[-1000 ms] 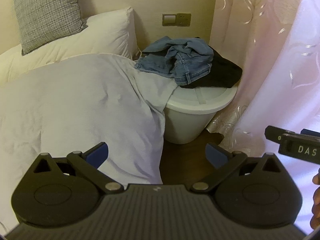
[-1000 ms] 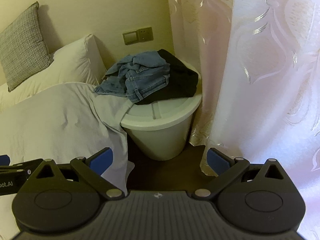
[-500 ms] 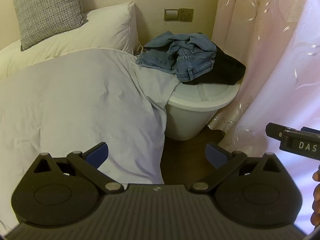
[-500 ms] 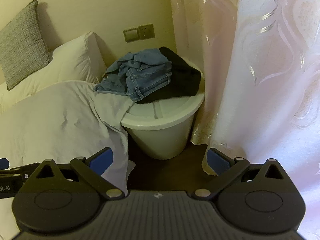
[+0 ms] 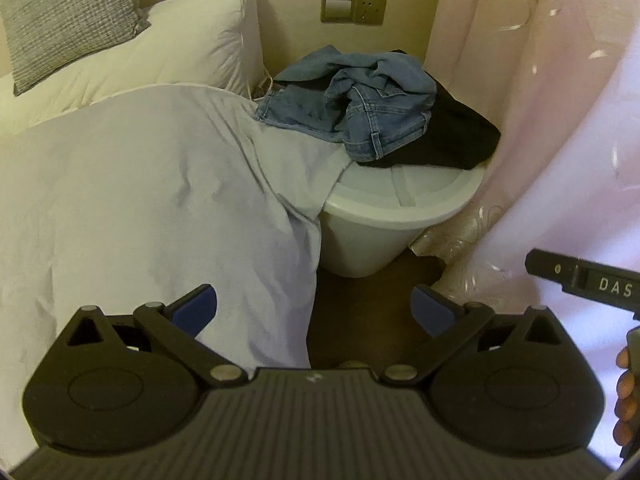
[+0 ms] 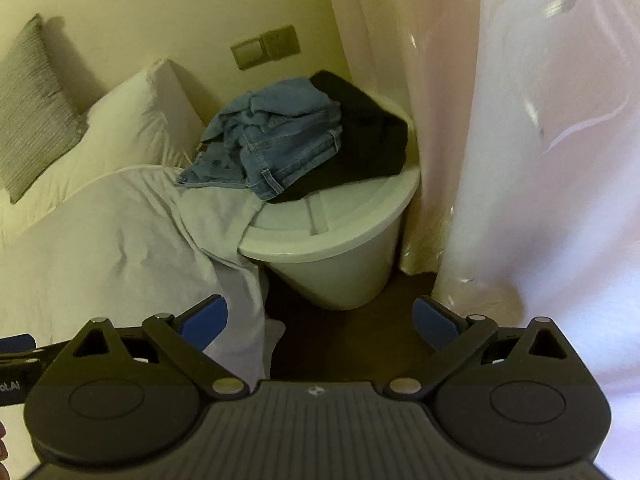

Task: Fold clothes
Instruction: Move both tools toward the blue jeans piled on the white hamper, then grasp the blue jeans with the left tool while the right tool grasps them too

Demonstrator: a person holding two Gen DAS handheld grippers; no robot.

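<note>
A crumpled pair of blue jeans (image 5: 360, 108) lies on a black garment (image 5: 460, 136) on top of a white lidded bin (image 5: 384, 224). They also show in the right wrist view: jeans (image 6: 276, 148), black garment (image 6: 368, 140), bin (image 6: 344, 256). My left gripper (image 5: 314, 312) is open and empty, low and in front of the bin, over the bed's edge. My right gripper (image 6: 320, 320) is open and empty, also short of the bin. The right gripper's body shows at the left view's right edge (image 5: 592, 284).
A bed with a pale sheet (image 5: 140, 200) fills the left, its corner draped onto the bin lid. White pillow (image 5: 180, 44) and grey cushion (image 5: 60, 16) lie at the head. A pink curtain (image 6: 520, 140) hangs close on the right. Dark floor (image 6: 352, 336) lies between bed and curtain.
Both grippers have moved forward toward the bin, so the clothes look larger and nearer. Both stay open and empty.
</note>
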